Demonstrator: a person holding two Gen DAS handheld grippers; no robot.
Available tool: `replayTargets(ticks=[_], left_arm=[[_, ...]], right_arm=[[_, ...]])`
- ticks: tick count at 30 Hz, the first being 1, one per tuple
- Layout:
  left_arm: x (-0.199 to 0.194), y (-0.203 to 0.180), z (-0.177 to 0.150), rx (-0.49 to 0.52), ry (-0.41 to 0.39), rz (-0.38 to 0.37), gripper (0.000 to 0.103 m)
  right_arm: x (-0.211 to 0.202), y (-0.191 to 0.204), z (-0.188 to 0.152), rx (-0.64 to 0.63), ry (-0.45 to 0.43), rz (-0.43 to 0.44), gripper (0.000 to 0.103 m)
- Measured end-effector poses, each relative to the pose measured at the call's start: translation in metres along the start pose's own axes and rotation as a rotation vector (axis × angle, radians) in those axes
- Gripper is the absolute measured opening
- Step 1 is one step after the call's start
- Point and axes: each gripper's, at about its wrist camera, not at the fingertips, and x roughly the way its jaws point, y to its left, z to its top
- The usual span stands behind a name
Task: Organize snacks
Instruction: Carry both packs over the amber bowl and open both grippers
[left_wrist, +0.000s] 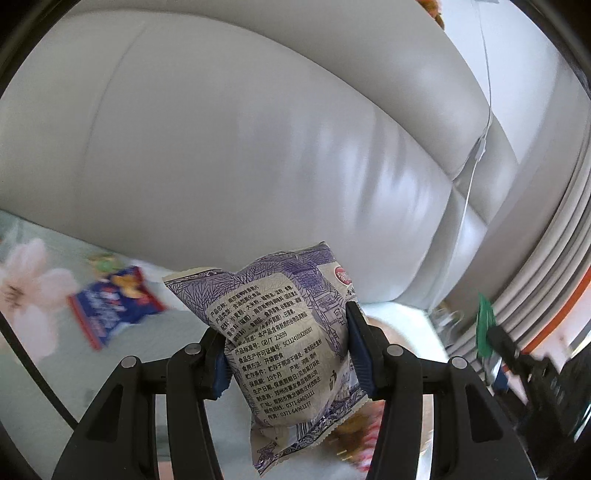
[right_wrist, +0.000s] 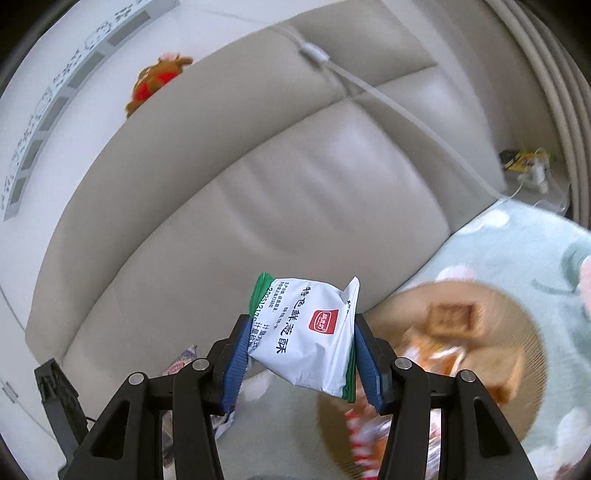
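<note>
gripping a purple-patterned snack packet (left_wrist: 291, 354) between its blue-padded fingers (left_wrist: 356, 350), the left gripper (left_wrist: 286, 354) is held up before a grey leather sofa back (left_wrist: 258, 147); "gb/t 22699" and "0371-64651111" can be read among dense chinese print on the packet. a white-and-green snack packet (right_wrist: 310, 332), printed "特色鲜凌酥" beside a red square logo, is clamped in the right gripper (right_wrist: 299, 354) above a round woven basket (right_wrist: 524, 354) of blurred snacks. a blue-and-red packet (left_wrist: 110, 306) is seen lying on the floral cloth (left_wrist: 33, 280) at left, its writing too blurred to read.
</note>
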Motion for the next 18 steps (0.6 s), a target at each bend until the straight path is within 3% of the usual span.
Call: replayTargets(ticks=[3, 9, 18], left_arm=[[0.017, -0.02, 0.002, -0.019, 0.016, -0.049, 0.05], [0.055, -0.071, -0.005, 0.041, 0.076, -0.101, 0.05], [0.109, -0.114, -0.019, 0.067, 0.198, -0.096, 0.05]], right_arm=[[-0.007, -0.012, 0.016, -0.008, -0.029, -0.038, 0.051], [-0.011, -0.048, 0.021, 0.05, -0.024, -0.099, 0.051], [-0.015, -0.07, 0.026, 0.088, -0.034, -0.207, 0.051]])
